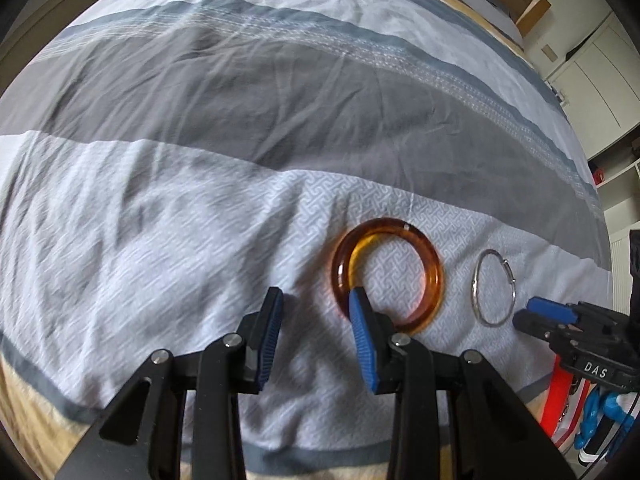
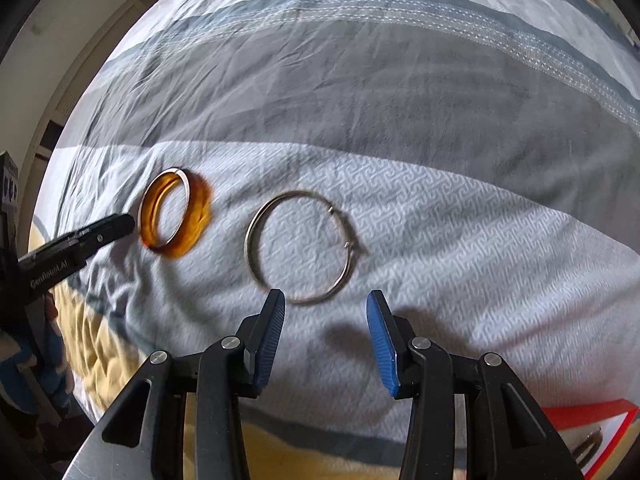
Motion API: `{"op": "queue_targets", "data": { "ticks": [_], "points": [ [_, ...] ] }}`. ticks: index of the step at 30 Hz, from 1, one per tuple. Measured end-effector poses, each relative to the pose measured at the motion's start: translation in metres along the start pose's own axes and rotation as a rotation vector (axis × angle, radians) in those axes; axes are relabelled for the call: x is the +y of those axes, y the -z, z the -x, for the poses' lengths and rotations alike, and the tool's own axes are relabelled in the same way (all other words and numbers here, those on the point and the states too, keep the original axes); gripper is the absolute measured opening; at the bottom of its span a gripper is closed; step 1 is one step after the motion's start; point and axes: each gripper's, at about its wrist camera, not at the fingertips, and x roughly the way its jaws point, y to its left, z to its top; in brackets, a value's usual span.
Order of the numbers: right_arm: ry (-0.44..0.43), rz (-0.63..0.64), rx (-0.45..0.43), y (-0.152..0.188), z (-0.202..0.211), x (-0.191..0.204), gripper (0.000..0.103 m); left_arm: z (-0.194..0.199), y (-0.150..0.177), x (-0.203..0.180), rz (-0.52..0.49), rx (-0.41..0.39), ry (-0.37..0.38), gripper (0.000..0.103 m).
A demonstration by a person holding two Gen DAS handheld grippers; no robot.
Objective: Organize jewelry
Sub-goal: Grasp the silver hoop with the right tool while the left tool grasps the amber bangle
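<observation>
Seemingly the left hand-held gripper (image 1: 316, 300) is wide open, 1 finger inside the amber bangle (image 1: 387, 276) on the bed (image 1: 160, 200); closing squarely across its near rim should grip it. Right view: the right hand-held gripper (image 2: 325, 300) is wide, empty, near the wire hoop (image 2: 300, 246); approach low.

Amber bangle (image 1: 387, 273) and thin silver hoop (image 1: 492, 288), flat, side by side
</observation>
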Motion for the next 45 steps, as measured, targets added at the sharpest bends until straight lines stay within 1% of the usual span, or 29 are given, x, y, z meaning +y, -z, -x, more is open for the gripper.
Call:
{"op": "queue_targets", "data": {
  "ticks": [5, 11, 17, 19, 20, 21, 22, 23, 24, 25, 26, 33, 40, 43, 45],
  "points": [
    [-0.001, -0.014, 0.003, -0.013, -0.016, -0.005, 0.042, -0.016, -0.006, -0.005, -0.017, 0.012, -0.006, 0.033],
    [-0.005, -0.051, 0.014, -0.023, -0.033, -0.010, 0.042, -0.033, -0.011, -0.005, -0.015, 0.025, -0.010, 0.033],
    [0.006, -0.063, 0.051, -0.029, -0.051, -0.011, 0.045, -0.045, -0.017, -0.012, -0.025, 0.020, -0.027, 0.031],
    [0.023, -0.039, 0.060, -0.032, -0.054, -0.006, 0.043, -0.046, -0.019, -0.014, -0.027, 0.014, -0.031, 0.028],
    [0.028, -0.031, 0.061, -0.033, -0.054, -0.005, 0.042, -0.046, -0.020, -0.016, -0.032, 0.010, -0.036, 0.024],
    [0.033, -0.024, 0.062, -0.033, -0.054, -0.003, 0.042, -0.045, -0.019, -0.019, -0.038, 0.005, -0.041, 0.017],
    [0.040, -0.015, 0.065, -0.033, -0.054, -0.002, 0.039, -0.044, -0.020, -0.020, -0.043, 0.002, -0.046, 0.013],
    [0.044, -0.008, 0.065, -0.034, -0.054, 0.000, 0.030, -0.042, -0.020, -0.021, -0.046, -0.001, -0.052, 0.010],
    [0.050, 0.002, 0.063, -0.035, -0.053, 0.002, 0.024, -0.040, -0.019, -0.022, -0.048, -0.006, -0.053, 0.010],
    [0.052, 0.006, 0.057, -0.035, -0.051, 0.002, 0.012, -0.037, -0.016, -0.021, -0.050, -0.010, -0.055, 0.010],
    [0.054, 0.006, 0.053, -0.034, -0.049, 0.003, 0.006, -0.035, -0.015, -0.022, -0.052, -0.015, -0.056, 0.010],
    [0.059, 0.020, 0.014, -0.021, -0.030, 0.015, 0.005, -0.018, 0.002, -0.030, -0.079, -0.033, -0.047, 0.009],
    [0.045, 0.037, -0.054, -0.003, 0.005, 0.029, 0.004, 0.008, 0.018, -0.029, -0.109, -0.057, -0.037, 0.009],
    [0.042, 0.040, -0.081, 0.007, 0.024, 0.027, 0.003, 0.021, 0.024, -0.034, -0.129, -0.070, -0.041, 0.009],
    [0.040, 0.032, -0.098, 0.018, 0.038, 0.019, 0.003, 0.029, 0.028, -0.038, -0.141, -0.076, -0.041, 0.009]
  ]
}}
